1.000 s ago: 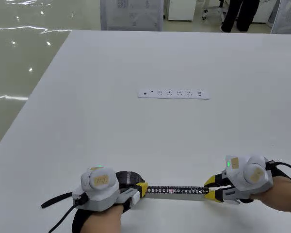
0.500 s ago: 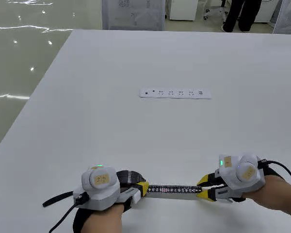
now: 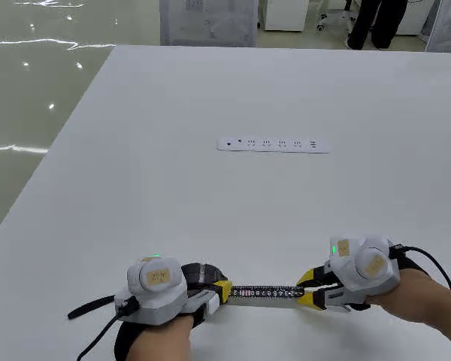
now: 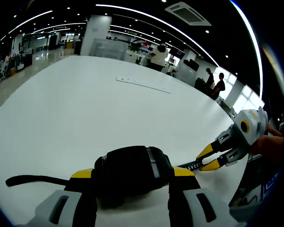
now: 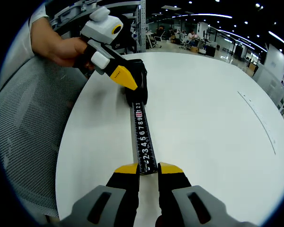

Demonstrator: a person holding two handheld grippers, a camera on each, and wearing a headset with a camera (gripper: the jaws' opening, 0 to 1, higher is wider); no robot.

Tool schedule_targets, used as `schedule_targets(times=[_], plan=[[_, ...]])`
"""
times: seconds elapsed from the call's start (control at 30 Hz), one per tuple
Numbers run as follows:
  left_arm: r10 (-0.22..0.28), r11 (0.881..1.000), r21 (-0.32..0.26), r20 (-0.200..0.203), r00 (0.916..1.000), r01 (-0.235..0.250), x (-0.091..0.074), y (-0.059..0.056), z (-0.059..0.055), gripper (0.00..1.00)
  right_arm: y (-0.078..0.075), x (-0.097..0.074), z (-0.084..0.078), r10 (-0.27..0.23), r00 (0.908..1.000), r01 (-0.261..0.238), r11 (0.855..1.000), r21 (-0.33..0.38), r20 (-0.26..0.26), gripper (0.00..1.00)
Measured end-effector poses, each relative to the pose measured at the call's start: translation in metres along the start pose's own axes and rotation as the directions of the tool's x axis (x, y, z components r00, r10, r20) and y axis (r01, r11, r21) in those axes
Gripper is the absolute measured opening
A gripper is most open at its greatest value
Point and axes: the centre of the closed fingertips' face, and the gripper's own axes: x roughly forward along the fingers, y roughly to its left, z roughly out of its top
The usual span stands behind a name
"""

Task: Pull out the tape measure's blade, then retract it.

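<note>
The tape measure (image 3: 201, 275) is clamped between the fingers of the left gripper (image 4: 132, 176) at the near edge of the tabletop (image 3: 248, 210), and the tip of its blade (image 5: 143, 139) is pinched by the narrowed fingers of the right gripper (image 5: 148, 169). For a clean retraction, the blade is best kept straight and level and fed back slowly, so that snapping is avoided

A white power strip (image 3: 273, 144) lies flat near the middle of the broad white table (image 3: 173, 98). Glossy floor (image 3: 30, 90) runs along the table's left edge. A person in dark trousers (image 3: 368, 21) stands beyond the far end. Grey mesh (image 5: 23, 142) sits beside the near edge.
</note>
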Motion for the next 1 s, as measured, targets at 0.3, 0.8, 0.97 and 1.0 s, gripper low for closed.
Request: schedule_targets(times=[0.3,0.8,0.97,1.0], plan=[[-0.001,1.000,-0.003,0.001,1.0000,0.001,0.000,0.000,0.000,0.57,0.001,0.004,0.006,0.007,0.9999,-0.007,1.000,-0.002,0.011,0.10],[-0.005,1.000,-0.016,0.003,1.0000,0.006,0.000,0.000,0.000,0.57,0.001,0.013,0.018,0.019,0.9993,-0.019,1.000,0.002,0.032,0.10],[-0.006,1.000,-0.017,0.003,1.0000,0.006,0.001,0.000,0.000,0.57,0.001,0.016,0.020,0.023,0.9991,-0.023,1.000,0.004,0.037,0.10],[-0.006,1.000,-0.017,0.003,1.0000,0.006,0.001,0.000,0.000,0.57,0.001,0.016,0.020,0.024,0.9990,-0.024,1.000,0.004,0.037,0.10]])
